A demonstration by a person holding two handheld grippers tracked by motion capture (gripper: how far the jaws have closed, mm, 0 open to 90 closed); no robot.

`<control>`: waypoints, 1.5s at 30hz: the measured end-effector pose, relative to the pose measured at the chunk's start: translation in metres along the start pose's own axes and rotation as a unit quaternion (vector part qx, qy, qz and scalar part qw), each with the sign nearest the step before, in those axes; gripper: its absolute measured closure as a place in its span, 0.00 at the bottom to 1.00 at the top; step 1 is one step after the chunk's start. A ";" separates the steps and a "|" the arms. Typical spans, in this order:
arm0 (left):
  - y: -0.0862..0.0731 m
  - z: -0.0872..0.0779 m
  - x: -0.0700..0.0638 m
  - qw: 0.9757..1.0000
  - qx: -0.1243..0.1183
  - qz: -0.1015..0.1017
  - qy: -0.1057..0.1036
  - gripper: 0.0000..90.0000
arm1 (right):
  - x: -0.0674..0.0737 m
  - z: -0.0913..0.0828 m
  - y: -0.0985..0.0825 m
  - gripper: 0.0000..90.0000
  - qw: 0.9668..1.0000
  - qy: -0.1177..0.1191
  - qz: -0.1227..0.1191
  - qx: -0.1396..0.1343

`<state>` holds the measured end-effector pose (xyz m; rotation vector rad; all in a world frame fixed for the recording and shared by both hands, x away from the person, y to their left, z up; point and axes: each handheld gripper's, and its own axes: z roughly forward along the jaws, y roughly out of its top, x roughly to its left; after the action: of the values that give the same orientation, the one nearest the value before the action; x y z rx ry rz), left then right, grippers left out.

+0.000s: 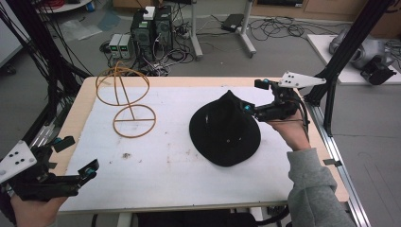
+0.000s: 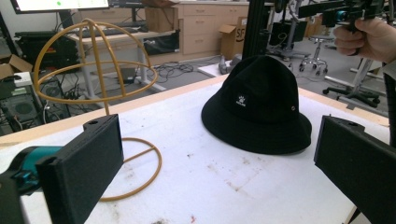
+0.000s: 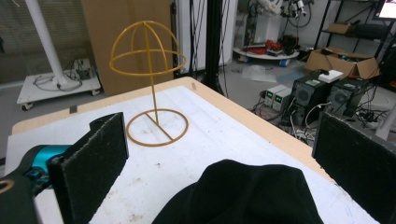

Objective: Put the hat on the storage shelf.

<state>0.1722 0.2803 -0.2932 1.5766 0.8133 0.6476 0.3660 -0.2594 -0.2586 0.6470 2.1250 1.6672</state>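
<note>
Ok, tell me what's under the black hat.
The black hat lies brim-down on the white table cover, which shows all around it. Whatever is beneath the crown is covered and can't be seen. The wire hat stand stands apart.

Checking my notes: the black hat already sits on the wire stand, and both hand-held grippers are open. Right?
Not quite. The hat lies on the table, apart from the stand, as the high view shows. Both hand-held grippers, left and right, are open.

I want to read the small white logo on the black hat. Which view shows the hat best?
The left gripper view: the whole hat, logo facing. The high view shows it from above; the right gripper view, just its top edge.
</note>
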 end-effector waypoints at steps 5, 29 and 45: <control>-0.001 -0.004 0.000 1.000 0.001 0.000 0.005 0.02 | 0.000 0.012 0.008 0.03 1.000 0.004 -0.004 0.007; -0.005 -0.010 0.000 1.000 0.004 -0.003 0.018 0.02 | -0.012 0.043 0.008 0.03 1.000 -0.017 -0.001 0.012; -0.004 0.002 0.000 1.000 0.009 -0.001 0.005 0.02 | -0.020 0.059 -0.021 0.03 0.998 -0.038 0.027 0.045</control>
<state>0.1737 0.2795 -0.2976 1.5909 0.8294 0.6487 0.4122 -0.2272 -0.2935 0.7887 2.1560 1.5546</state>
